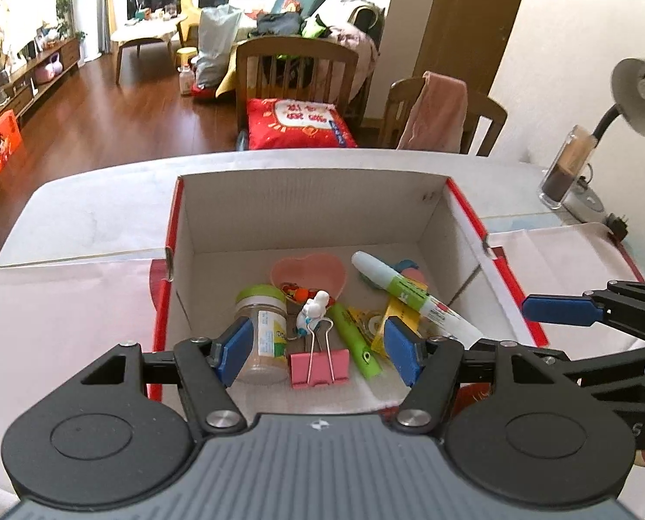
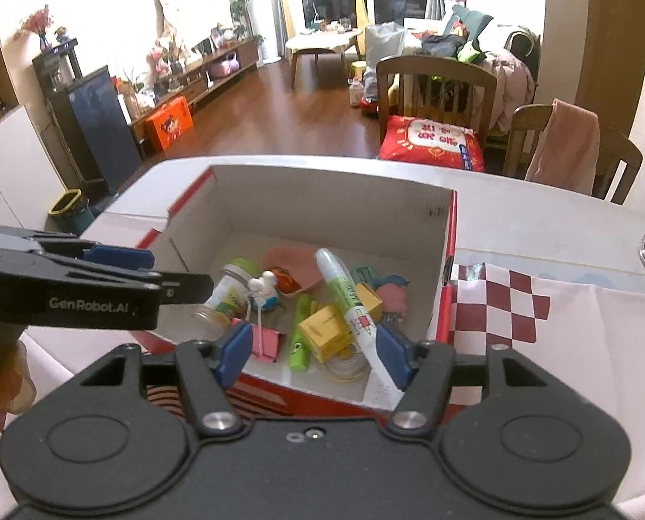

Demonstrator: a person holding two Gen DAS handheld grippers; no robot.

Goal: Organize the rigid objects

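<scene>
Left wrist view: the left gripper [image 1: 318, 346] hangs over the near edge of the red-and-white box [image 1: 314, 199] on the worktop [image 1: 84, 225], its jaws set wide with nothing pressed between them. All the small things lie inside the box: one lidded jar [image 1: 262, 325] on its side, one pink binder clip [image 1: 320, 366], one white-and-blue figurine [image 1: 314, 310], one green highlighter [image 1: 357, 342], one white-and-green marker [image 1: 409, 297], one pink heart dish [image 1: 309, 275] holding small coloured bits, and one tape roll [image 1: 372, 323], partly hidden. The right gripper [image 1: 556, 310] shows at the right edge, its jaws apart and empty.

Right wrist view: the right gripper's jaws stand wide over the box's near wall [image 2: 322, 390], gripping nothing. One yellow carton [image 2: 324, 329] lies beside the marker, and beyond it what may be one pink toy [image 2: 394, 292], too blurred to name. A checked cloth [image 2: 500, 307] lies right of the box.

Judged from this, the gathering step looks finished, both jaws empty above the filled box. Next the person would need to look around the worktop for anything left out; none shows here
</scene>
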